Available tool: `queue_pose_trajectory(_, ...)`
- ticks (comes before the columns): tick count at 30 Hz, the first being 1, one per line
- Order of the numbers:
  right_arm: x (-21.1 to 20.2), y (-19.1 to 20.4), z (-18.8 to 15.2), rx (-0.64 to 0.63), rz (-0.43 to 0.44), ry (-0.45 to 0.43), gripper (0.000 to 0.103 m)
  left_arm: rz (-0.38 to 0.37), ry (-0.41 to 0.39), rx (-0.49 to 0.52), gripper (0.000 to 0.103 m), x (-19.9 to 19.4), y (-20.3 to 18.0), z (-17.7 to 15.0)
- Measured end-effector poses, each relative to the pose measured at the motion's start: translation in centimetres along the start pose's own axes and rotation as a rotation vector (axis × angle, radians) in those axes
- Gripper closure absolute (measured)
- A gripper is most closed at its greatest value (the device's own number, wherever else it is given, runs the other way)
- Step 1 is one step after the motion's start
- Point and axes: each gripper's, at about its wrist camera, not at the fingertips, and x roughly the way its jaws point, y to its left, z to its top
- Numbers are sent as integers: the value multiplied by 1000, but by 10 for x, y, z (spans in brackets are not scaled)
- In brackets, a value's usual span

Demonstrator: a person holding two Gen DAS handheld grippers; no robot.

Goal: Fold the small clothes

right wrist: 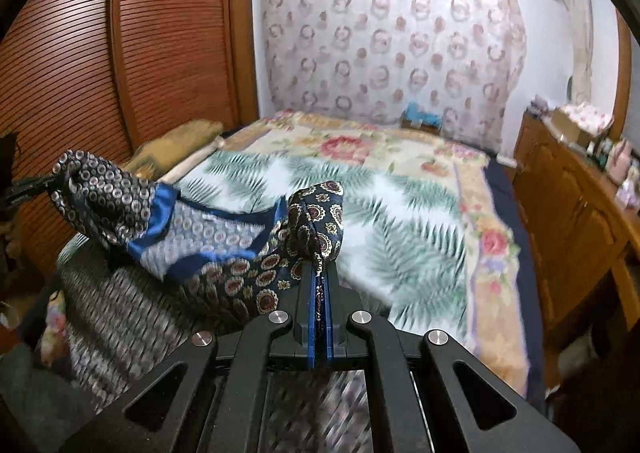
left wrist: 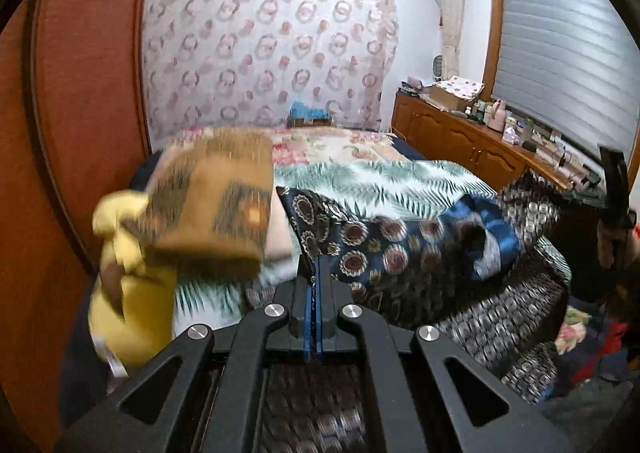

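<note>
A dark navy garment (left wrist: 400, 249) printed with round medallions and edged in shiny blue hangs stretched between both grippers above the bed. My left gripper (left wrist: 316, 273) is shut on one corner of it, the cloth bunching over the fingertips. My right gripper (right wrist: 319, 273) is shut on another corner of the garment (right wrist: 240, 277), with fabric pinched between the blue pads. In the right wrist view the far corner runs to the left gripper (right wrist: 28, 187) at the frame's left edge. The left wrist view catches the right gripper (left wrist: 612, 193) at the far right.
The bed (right wrist: 420, 221) carries a leaf-print sheet and a floral blanket. A folded ochre towel (left wrist: 212, 205) and a yellow cloth (left wrist: 136, 301) lie at its left side. A louvred wooden wardrobe (right wrist: 120, 73) stands left, and a cluttered wooden sideboard (left wrist: 460, 137) right.
</note>
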Motion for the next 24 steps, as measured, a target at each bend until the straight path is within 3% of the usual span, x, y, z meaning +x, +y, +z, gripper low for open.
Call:
queue_pose_trajectory(6,-23,3,-32,21,30,15,100,13,27,-32,101,-4,-3,-28)
queue_pose_trajectory(11,-44,13,-38,12,23,20,100,33,51,14,101,-10,-10,-41)
queue_pose_trajectory(18,-36,15,-51,39,8,79,100,52,117,-40,101,4,9,-70)
queue_pose_trajectory(24,-30,16,-60,82,19,113,100,51,123,-79,101,5,14,-79)
